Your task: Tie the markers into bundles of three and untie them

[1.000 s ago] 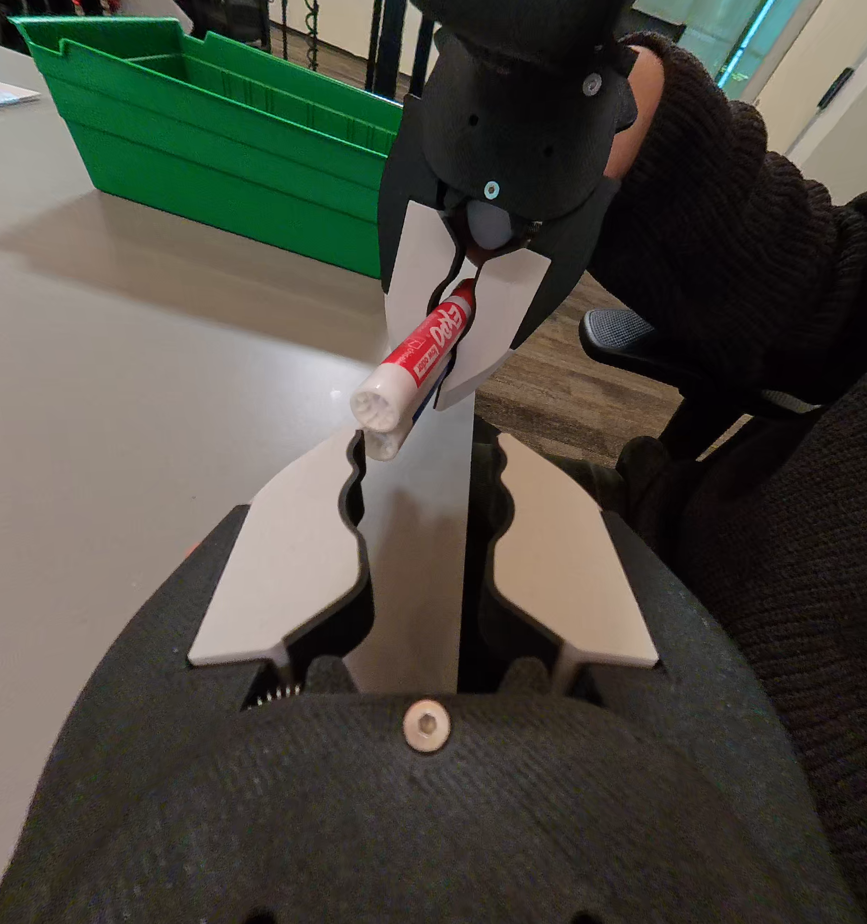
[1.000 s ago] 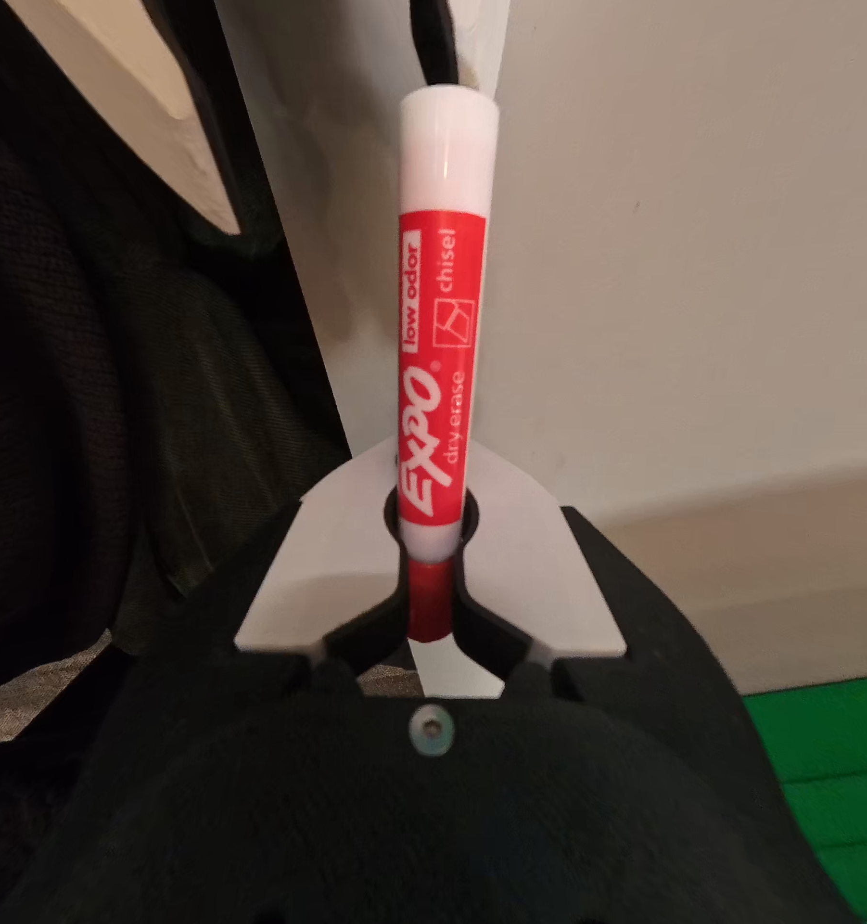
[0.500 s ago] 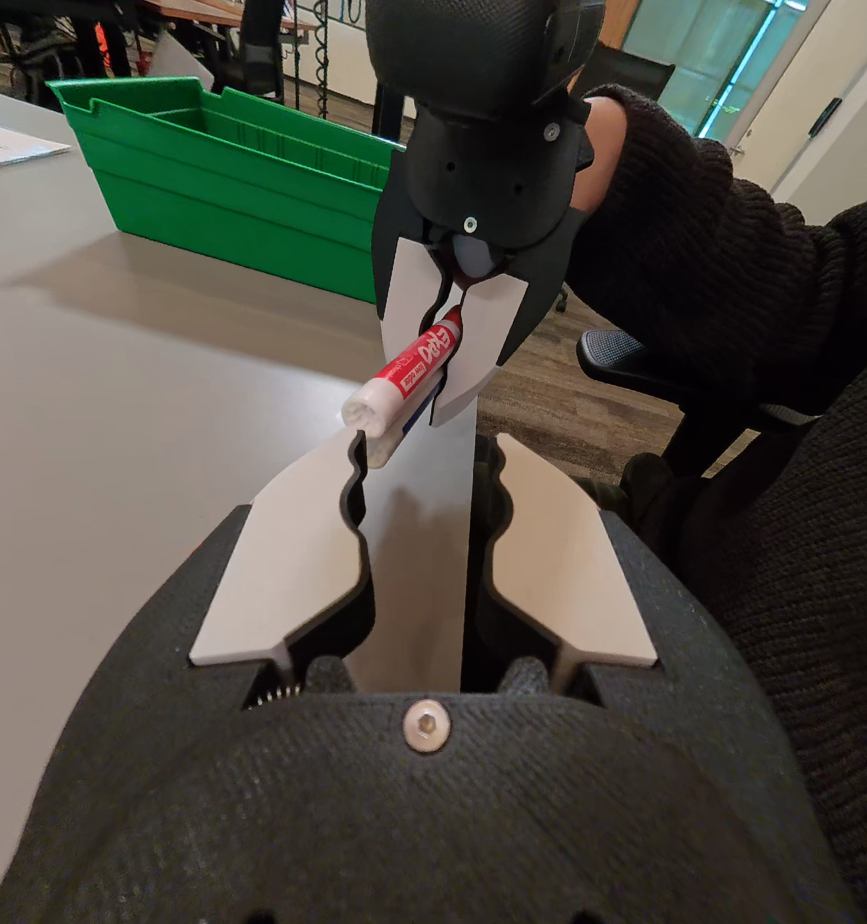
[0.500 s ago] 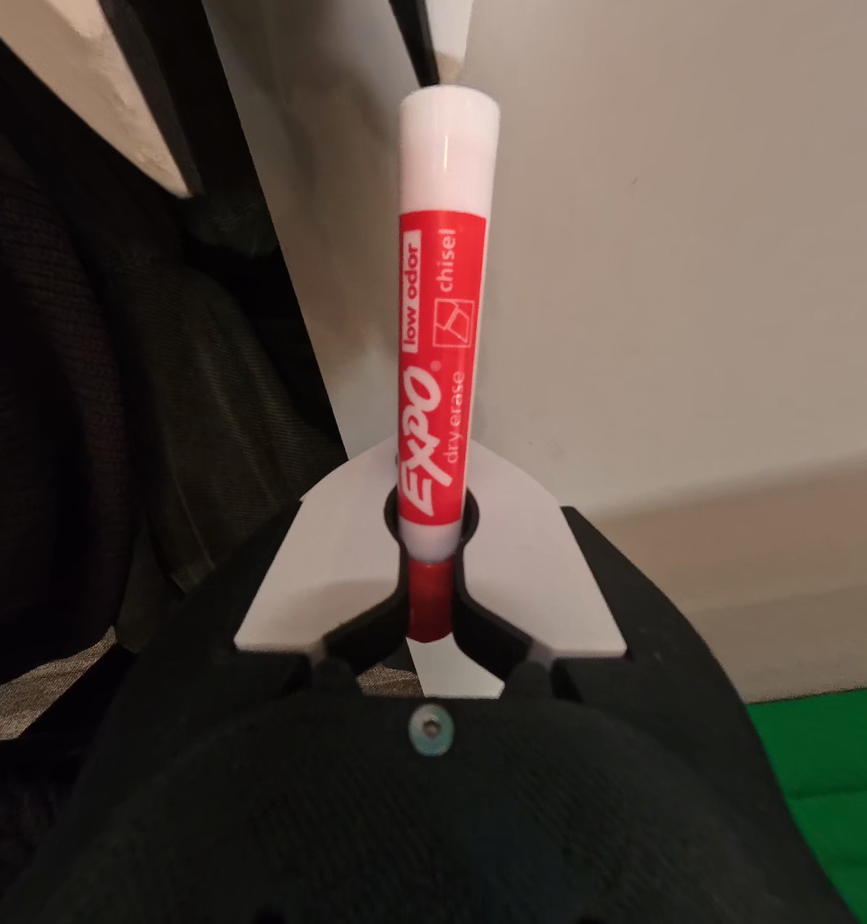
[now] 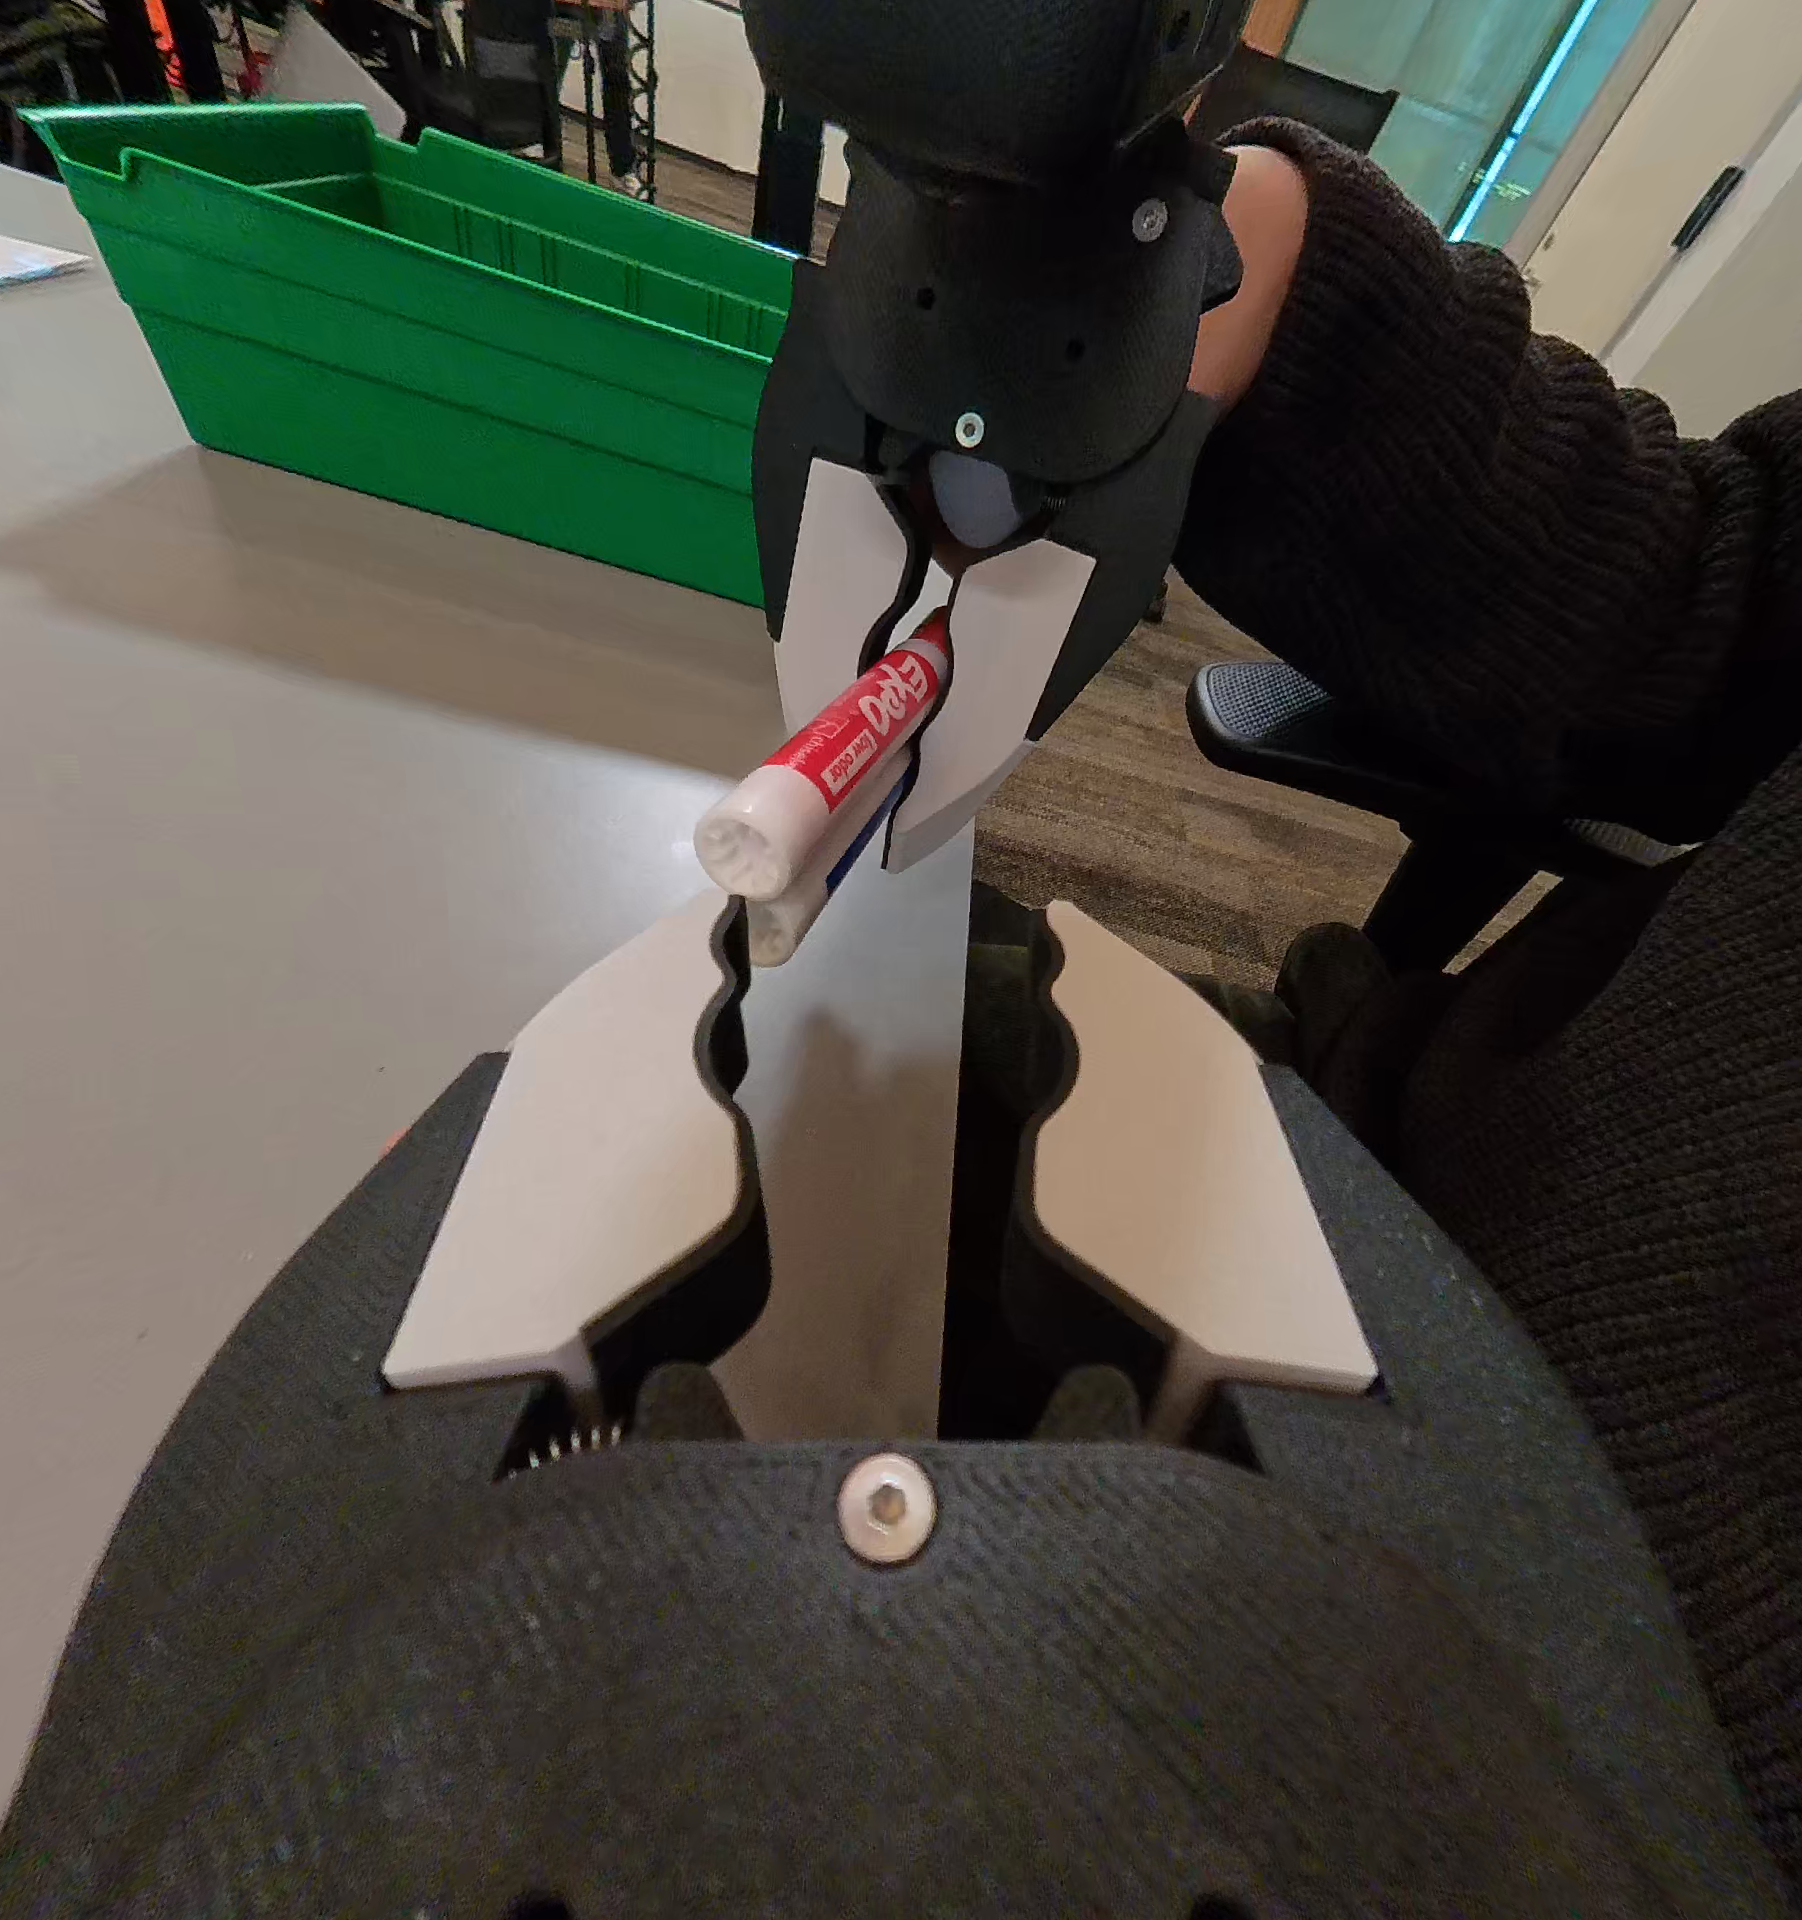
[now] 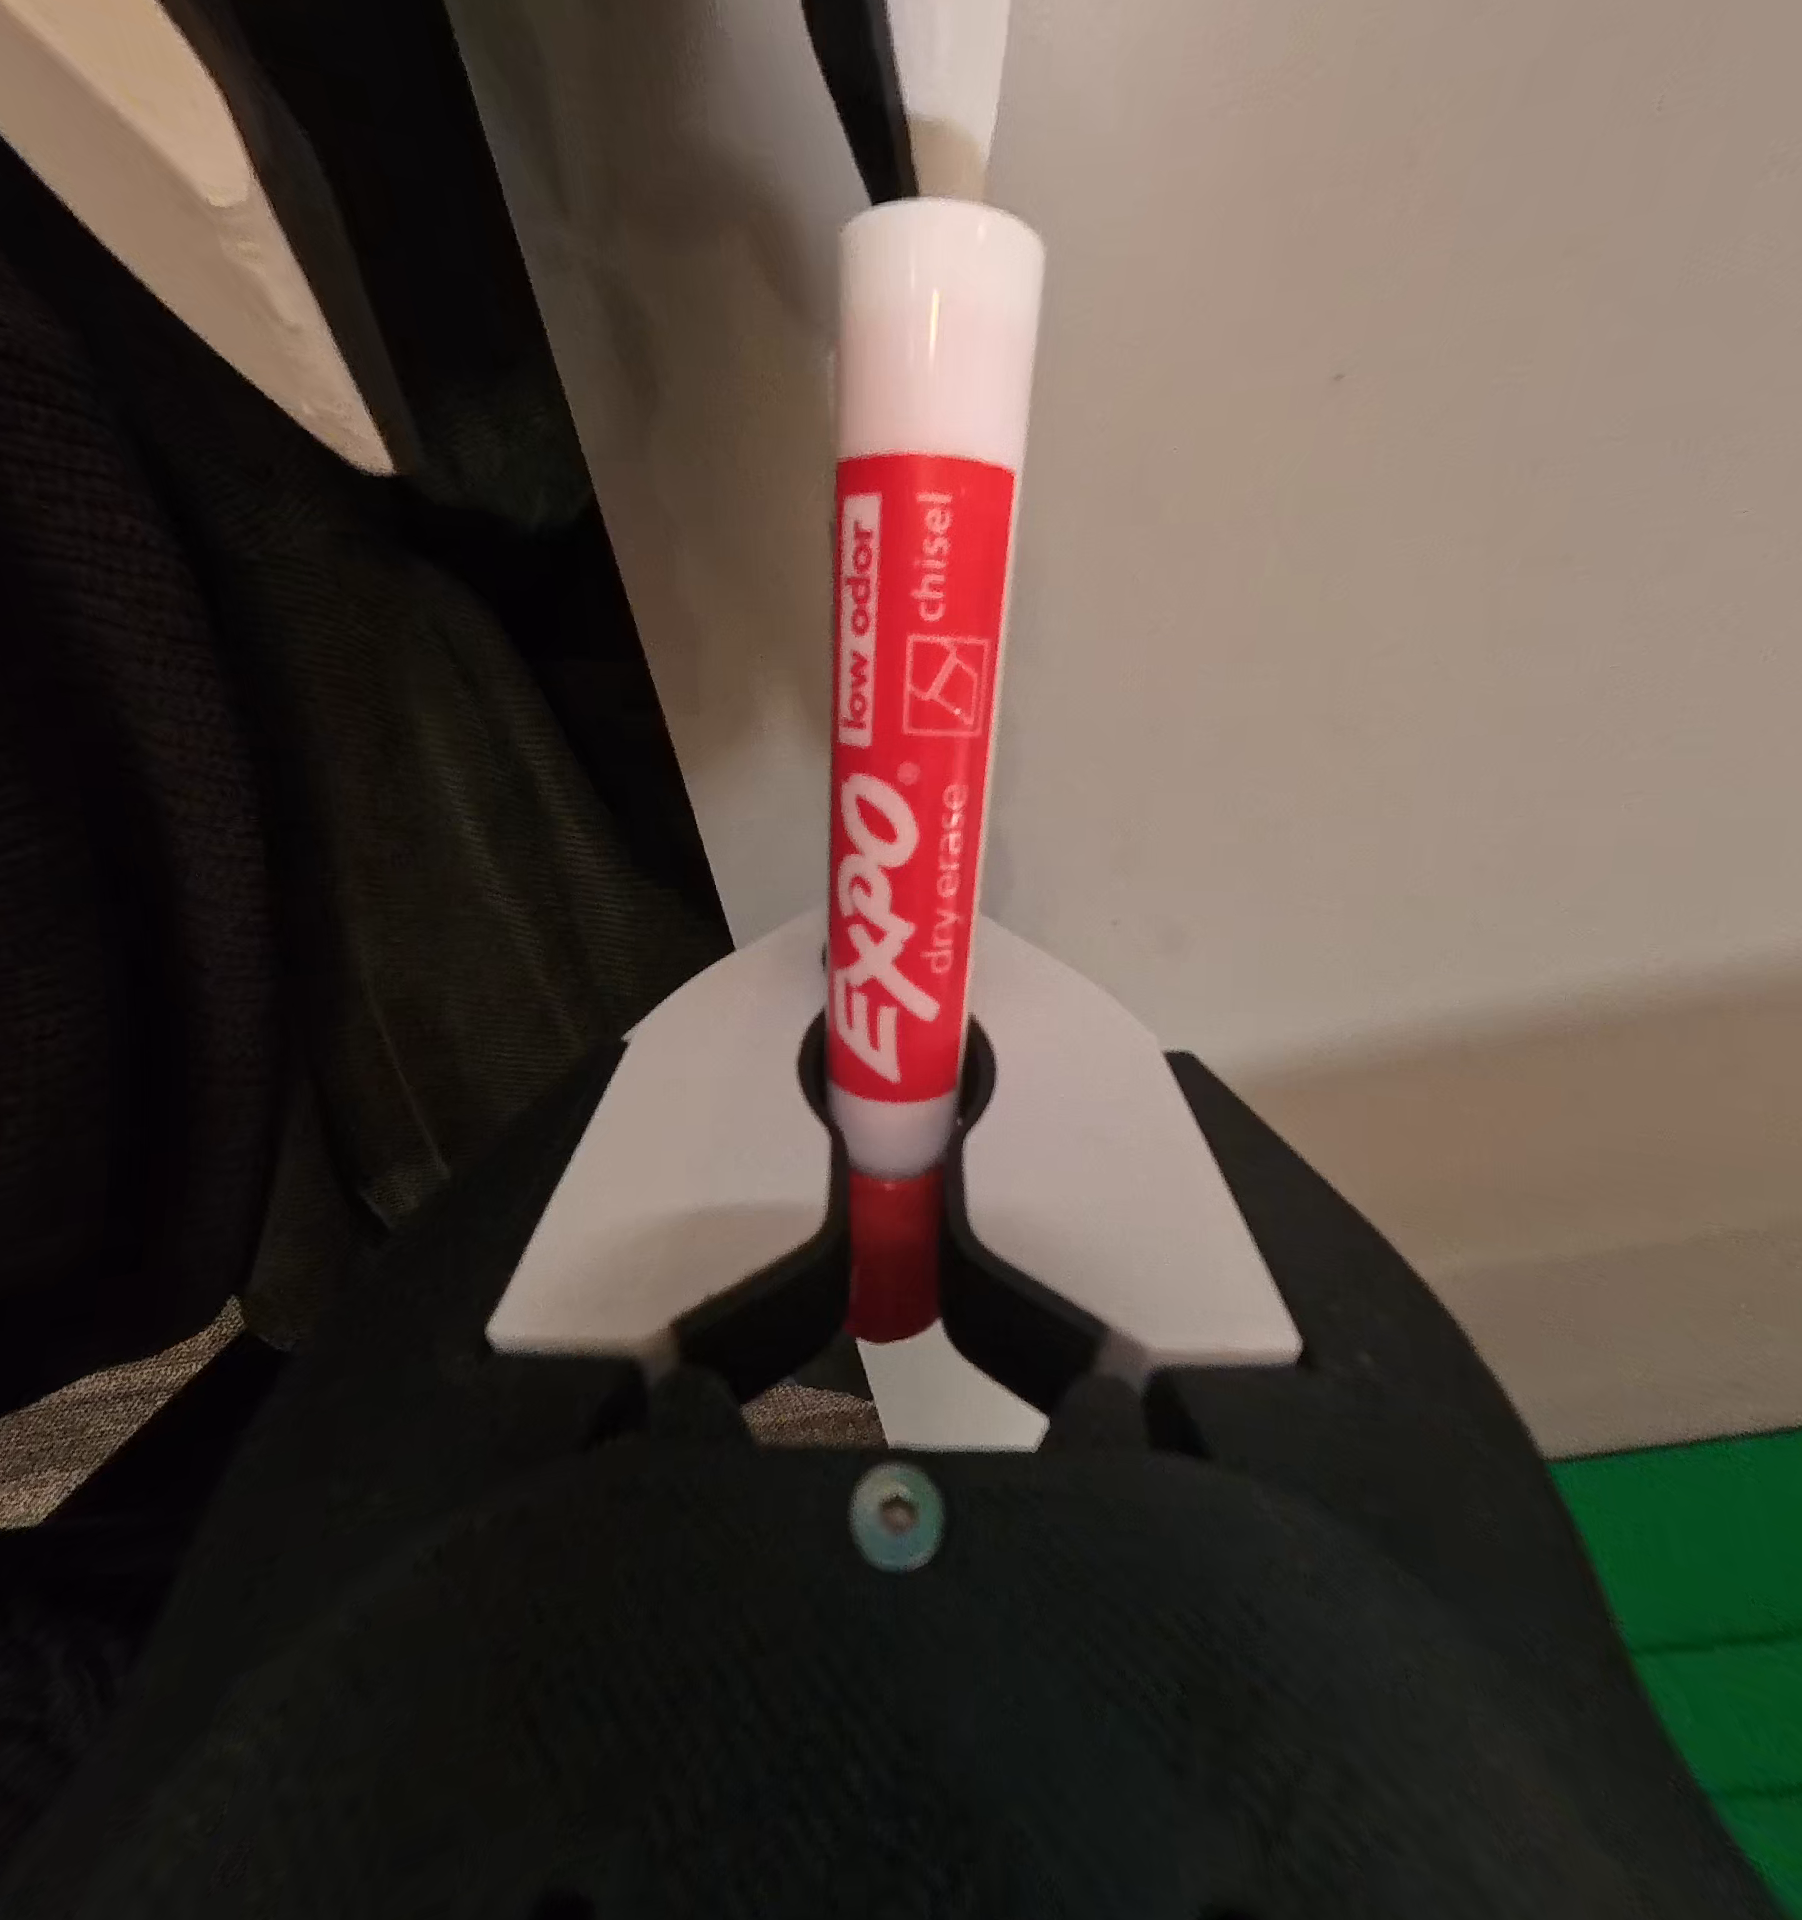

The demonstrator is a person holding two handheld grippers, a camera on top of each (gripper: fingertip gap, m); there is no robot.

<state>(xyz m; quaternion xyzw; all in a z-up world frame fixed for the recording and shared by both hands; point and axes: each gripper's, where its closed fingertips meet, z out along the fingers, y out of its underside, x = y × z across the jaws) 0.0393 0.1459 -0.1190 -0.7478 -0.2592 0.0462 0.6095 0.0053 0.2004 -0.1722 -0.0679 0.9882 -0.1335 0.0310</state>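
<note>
1. The grey surface (image 5: 253, 831) fills the left of the left wrist view; its edge runs between our left tongs' fingers, with floor and a chair to the right.
2. A green bin (image 5: 440, 343) stands on the far part of it, well apart from both tongs.
3. A dark knitted sleeve (image 5: 1448, 468) reaches in from the right.
4. The left tongs (image 5: 886, 906) gape wide, gripping nothing.
5. The right tongs (image 6: 902, 940) are clamped on a red marker (image 6: 923, 675) by its cap end.
6. The marker's white end points at the left tongs, just beside one fingertip. A second white end with a sliver of blue shows under it; we cannot tell what it is.
7. Against half a second ago, little differs: same grip, same gape, the right tongs slightly nearer.
</note>
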